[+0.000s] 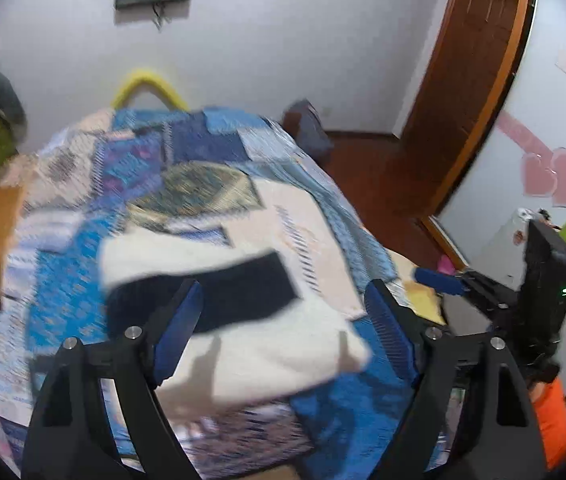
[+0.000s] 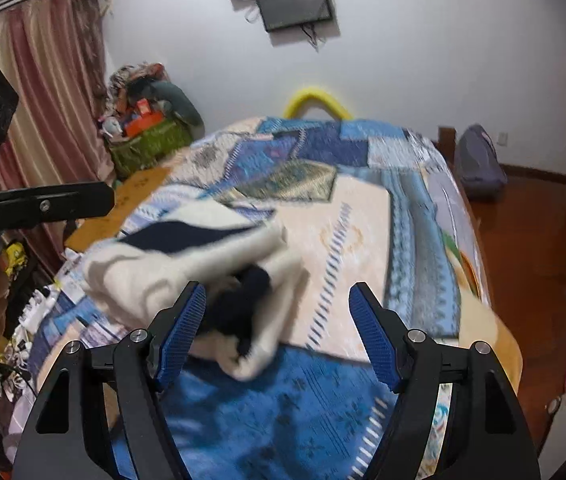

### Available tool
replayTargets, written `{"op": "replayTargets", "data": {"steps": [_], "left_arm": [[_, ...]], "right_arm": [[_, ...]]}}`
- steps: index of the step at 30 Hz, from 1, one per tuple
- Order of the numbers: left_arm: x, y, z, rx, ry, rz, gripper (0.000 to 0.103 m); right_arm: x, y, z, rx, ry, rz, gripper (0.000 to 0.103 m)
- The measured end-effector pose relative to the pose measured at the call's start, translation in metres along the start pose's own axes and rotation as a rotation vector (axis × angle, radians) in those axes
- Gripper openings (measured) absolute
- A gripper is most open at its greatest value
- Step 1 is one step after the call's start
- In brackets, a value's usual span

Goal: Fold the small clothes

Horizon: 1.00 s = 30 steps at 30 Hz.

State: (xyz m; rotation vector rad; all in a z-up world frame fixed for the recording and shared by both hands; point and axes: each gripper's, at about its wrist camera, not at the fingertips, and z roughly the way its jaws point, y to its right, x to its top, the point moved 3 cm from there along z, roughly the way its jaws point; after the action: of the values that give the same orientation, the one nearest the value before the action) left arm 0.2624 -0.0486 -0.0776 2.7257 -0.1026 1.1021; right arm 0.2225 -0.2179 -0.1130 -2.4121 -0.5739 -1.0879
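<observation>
A small cream garment with a dark navy band [image 1: 243, 320] lies partly folded on the patchwork bedspread [image 1: 187, 168]. My left gripper [image 1: 283, 316] is open and empty, its blue pads just above the garment's near edge. In the right wrist view the same garment [image 2: 203, 256] is bunched, with navy fabric showing at its near end. My right gripper [image 2: 279, 320] is open and empty, right above that near end. The right gripper's body shows at the right of the left wrist view [image 1: 539, 280], and the left one at the left of the right wrist view [image 2: 35, 204]. Both views are motion-blurred.
The bed [image 2: 363, 208] fills both views, with a yellow curved rail [image 2: 317, 100] at its far end. A cluttered green basket [image 2: 151, 140] and a curtain [image 2: 43, 92] stand left. A grey bag [image 2: 479, 160], wooden floor and a door [image 1: 471, 64] are right.
</observation>
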Motion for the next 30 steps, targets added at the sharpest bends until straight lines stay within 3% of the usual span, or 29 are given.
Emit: {"op": "replayTargets", "data": {"steps": [7, 13, 16, 21, 25, 30], "left_arm": [[0.001, -0.072, -0.008, 0.110, 0.013, -0.046, 0.094], [-0.022, -0.112, 0.032, 0.153, -0.091, -0.047, 0.094], [-0.044, -0.122, 0.056, 0.181, -0.168, -0.032, 0.094], [-0.073, -0.124, 0.070, 0.113, -0.192, -0.062, 0.094], [-0.091, -0.124, 0.073, 0.072, -0.207, -0.075, 0.095], [-0.100, -0.122, 0.063, 0.088, -0.186, -0.091, 0.099]], "right_arm": [[0.028, -0.038, 0.016, 0.049, 0.029, -0.080, 0.071], [0.032, -0.071, 0.061, 0.101, -0.038, -0.144, 0.071], [0.023, -0.074, 0.086, 0.108, -0.116, -0.159, 0.068], [-0.006, -0.060, 0.105, 0.082, -0.218, -0.160, 0.061], [-0.027, -0.052, 0.098, 0.070, -0.224, -0.157, 0.062], [-0.039, -0.047, 0.079, 0.068, -0.220, -0.118, 0.067]]}}
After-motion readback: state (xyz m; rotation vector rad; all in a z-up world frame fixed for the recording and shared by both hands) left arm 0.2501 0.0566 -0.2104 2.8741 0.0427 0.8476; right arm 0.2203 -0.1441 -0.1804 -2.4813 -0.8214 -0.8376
